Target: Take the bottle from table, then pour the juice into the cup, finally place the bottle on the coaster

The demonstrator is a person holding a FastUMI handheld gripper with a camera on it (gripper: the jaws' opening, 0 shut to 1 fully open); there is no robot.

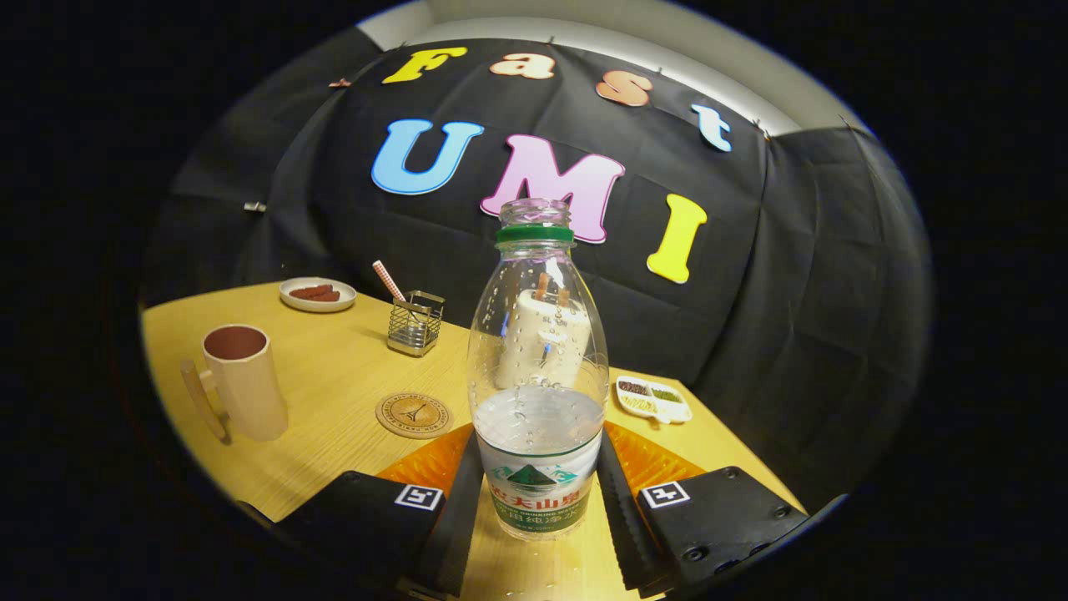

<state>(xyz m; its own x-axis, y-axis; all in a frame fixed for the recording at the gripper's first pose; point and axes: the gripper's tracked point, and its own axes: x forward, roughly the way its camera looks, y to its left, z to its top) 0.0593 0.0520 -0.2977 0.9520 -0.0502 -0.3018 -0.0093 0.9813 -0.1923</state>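
Tool [540, 492] fingers clamp the clear plastic bottle [536, 367] from both sides, upright over the wooden worktop [334, 392]. Beyond them to the left lie a round coaster [414, 415] and a handled cup [242, 380]; a wire holder [415, 323] stands farther back.

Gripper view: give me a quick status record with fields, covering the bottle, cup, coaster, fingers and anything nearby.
bottle: clear bottle, upright, uncapped, partly filled with clear liquid, between the fingers
gripper: gripper, a finger against each side of the bottle, looks shut on it
cup: cup with handle, upright, beyond the fingers, to the left of the coaster
coaster: round coaster, bare, just left of the bottle
other: wire holder with a straw, small plate, snack dish
stage: bottle gripped, pouring not yet begun
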